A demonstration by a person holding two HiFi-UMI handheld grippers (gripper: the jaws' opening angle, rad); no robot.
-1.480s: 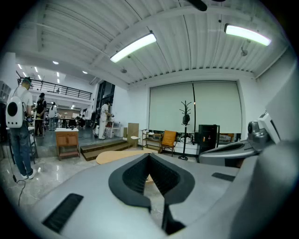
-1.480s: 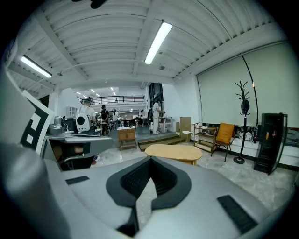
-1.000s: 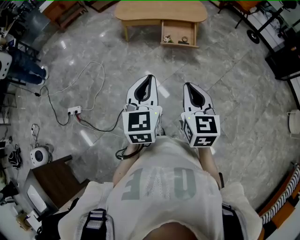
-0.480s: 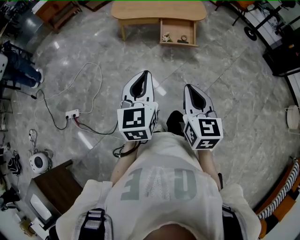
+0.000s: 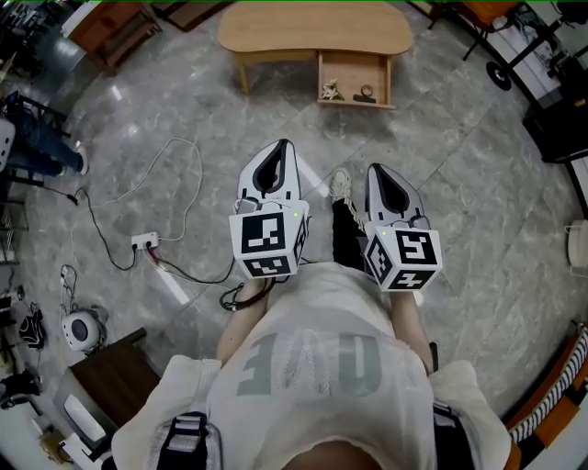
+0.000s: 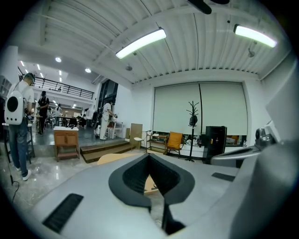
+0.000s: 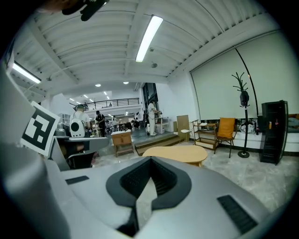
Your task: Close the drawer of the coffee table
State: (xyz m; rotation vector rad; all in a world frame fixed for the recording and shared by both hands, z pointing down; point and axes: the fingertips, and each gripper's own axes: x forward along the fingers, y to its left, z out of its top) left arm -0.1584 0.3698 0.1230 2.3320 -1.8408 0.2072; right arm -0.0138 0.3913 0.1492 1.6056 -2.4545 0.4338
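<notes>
Ahead, coffee table [image 5: 317, 27] nearer, drawer [image 5: 356, 81] open

The light wooden coffee table [image 5: 317, 27] with its rounded oval top stood on the grey marble floor. Its drawer [image 5: 358, 66] was pulled fully out on the near side, a few small items [image 5: 333, 91] lying inside.

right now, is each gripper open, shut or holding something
Left gripper: closed, nothing between its jaws.
Right gripper: closed, nothing between its jaws.

items [image 5: 367, 92] in drawer [image 5: 356, 66] tiny, unidentifiable
</notes>
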